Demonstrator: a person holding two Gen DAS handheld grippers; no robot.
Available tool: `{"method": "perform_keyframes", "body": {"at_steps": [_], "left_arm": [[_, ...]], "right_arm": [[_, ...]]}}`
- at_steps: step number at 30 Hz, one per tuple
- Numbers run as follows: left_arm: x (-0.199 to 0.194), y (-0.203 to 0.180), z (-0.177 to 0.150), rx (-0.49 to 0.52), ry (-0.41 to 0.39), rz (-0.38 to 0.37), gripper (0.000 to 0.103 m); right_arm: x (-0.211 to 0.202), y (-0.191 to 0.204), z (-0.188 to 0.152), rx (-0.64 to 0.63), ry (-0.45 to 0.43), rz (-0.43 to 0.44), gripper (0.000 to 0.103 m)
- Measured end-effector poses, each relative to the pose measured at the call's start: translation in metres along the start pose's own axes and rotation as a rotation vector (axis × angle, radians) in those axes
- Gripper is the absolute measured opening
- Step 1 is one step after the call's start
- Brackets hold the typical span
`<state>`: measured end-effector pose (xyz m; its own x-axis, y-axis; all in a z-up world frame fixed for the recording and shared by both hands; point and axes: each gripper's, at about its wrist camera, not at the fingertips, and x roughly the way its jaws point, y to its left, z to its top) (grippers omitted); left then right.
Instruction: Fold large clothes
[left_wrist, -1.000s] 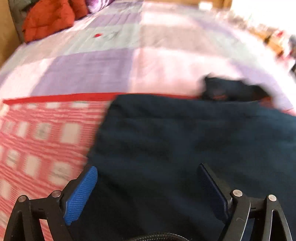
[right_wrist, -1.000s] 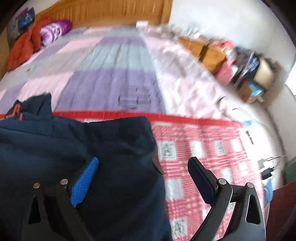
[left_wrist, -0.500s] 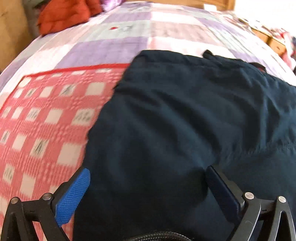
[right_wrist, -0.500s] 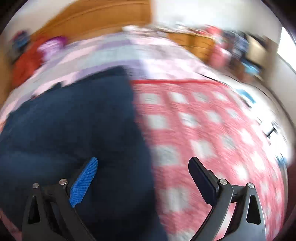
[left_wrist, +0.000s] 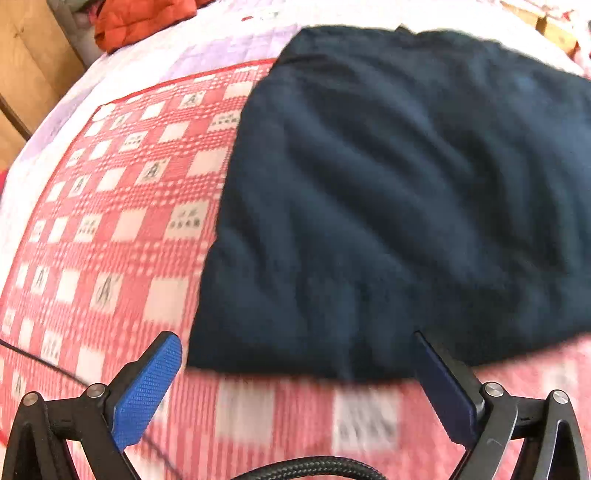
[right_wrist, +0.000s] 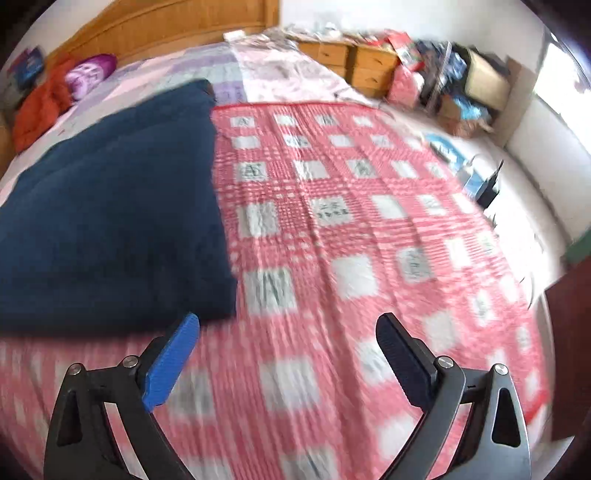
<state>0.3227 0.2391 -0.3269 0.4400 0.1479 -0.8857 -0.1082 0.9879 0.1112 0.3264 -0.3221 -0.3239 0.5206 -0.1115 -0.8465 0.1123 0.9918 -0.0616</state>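
Now dark navy folded fabric garment (left_wrist: 388, 192) lies flat on red-and-white checked woven blanket (right_wrist: 351, 229). Left gripper (left_wrist: 299, 354) at garment's near edge, jaws just opened wide, gripping nothing. Right gripper (right_wrist: 288, 336) right of garment's near corner, spread wide, empty.

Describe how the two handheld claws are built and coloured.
Both look alike. The left claw and right claw have black angular frames with silver rivets and triangular cut-outs. Each carries a bright blue textured pad facing a darker navy one. A black braided cable runs beneath the left claw.
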Motion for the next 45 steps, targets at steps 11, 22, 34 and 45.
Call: {"method": "perform_keyframes", "body": {"at_steps": [11,22,34,45], "left_arm": [[-0.27,-0.051,-0.017,-0.031,-0.044,-0.053,0.102],[-0.354,-0.073,-0.024,-0.122,0.014,-0.066,0.102],[-0.392,-0.095,-0.02,-0.049,-0.059,-0.08,0.102],[-0.392,-0.109,-0.016,0.007,-0.052,-0.109,0.102]], "right_arm": [[-0.298,0.116,-0.007,-0.212,-0.136,0.085,0.1],[-0.381,0.174,-0.009,-0.118,0.055,0.199,0.103],[-0.385,0.172,-0.01,-0.134,0.059,0.196,0.103],[-0.389,0.171,-0.008,-0.128,0.054,0.202,0.103]]}}
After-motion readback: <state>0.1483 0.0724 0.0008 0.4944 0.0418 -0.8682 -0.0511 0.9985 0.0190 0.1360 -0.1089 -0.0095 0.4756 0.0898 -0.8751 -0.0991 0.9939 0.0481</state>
